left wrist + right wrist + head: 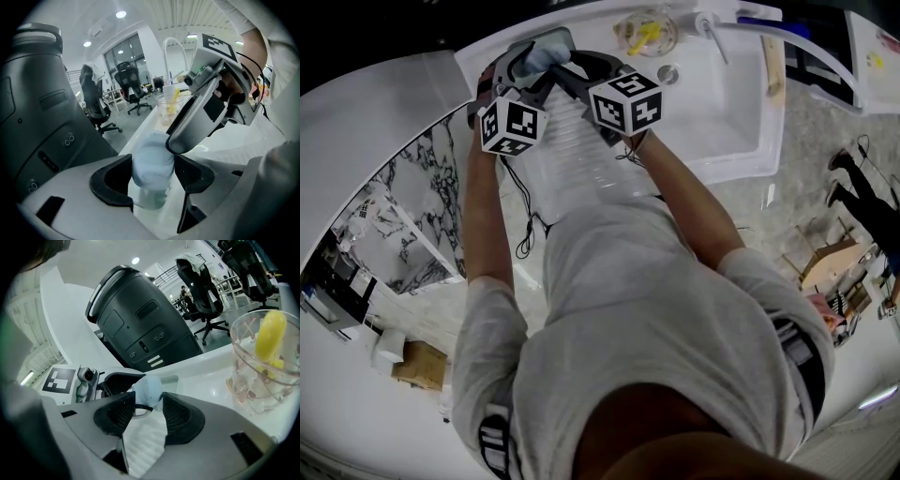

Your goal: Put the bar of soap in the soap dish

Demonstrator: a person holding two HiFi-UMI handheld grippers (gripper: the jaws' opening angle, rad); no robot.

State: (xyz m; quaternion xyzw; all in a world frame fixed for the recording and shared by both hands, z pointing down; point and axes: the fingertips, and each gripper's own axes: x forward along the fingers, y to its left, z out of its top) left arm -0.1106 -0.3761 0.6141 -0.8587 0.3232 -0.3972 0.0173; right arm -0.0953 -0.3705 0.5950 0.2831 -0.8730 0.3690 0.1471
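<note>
A: Where's the bar of soap (152, 161)?
B: Pinched in the left gripper (152, 179), long axis along its jaws, just above what looks like the clear soap dish (151, 202).
A: Right gripper (149, 408)?
B: Jaws apart, empty, 1 tip at the soap, above the dish.

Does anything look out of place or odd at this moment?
One thing: the soap stands on end, pinched between the pads of the left gripper, rather than lying flat. The right gripper is open, its tips close to the soap. No spill or damage shows.
</note>
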